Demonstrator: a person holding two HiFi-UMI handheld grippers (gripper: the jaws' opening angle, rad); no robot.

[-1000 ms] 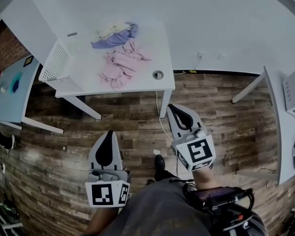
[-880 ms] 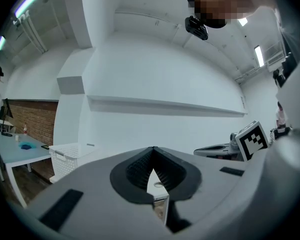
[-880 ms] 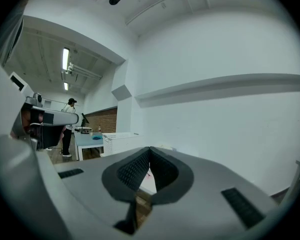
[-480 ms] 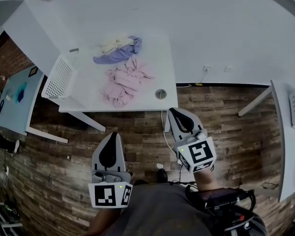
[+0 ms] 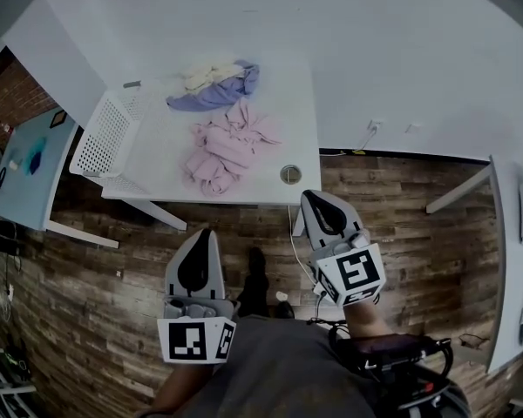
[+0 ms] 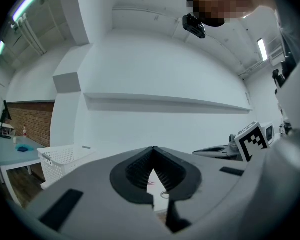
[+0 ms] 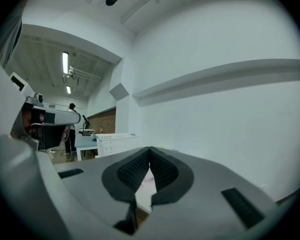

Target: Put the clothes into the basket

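You wear a dark grey garment [image 5: 275,373] and a dark shoe [image 5: 255,273]. Your left gripper [image 5: 203,238] and right gripper [image 5: 309,198] share the same build: smooth light-grey shells that taper to a point, each with a black teardrop-shaped recess on top. Their pads [image 6: 140,170] are black and finely ribbed. Each one ends in a white cube printed with black square markers, the left cube [image 5: 194,340] and the right cube [image 5: 353,273]. A black device [image 5: 388,351] with dark cables and a small red part is strapped near your right forearm.

Left claw [image 5: 199,252] closed, empty; right claw [image 5: 318,204] likewise.
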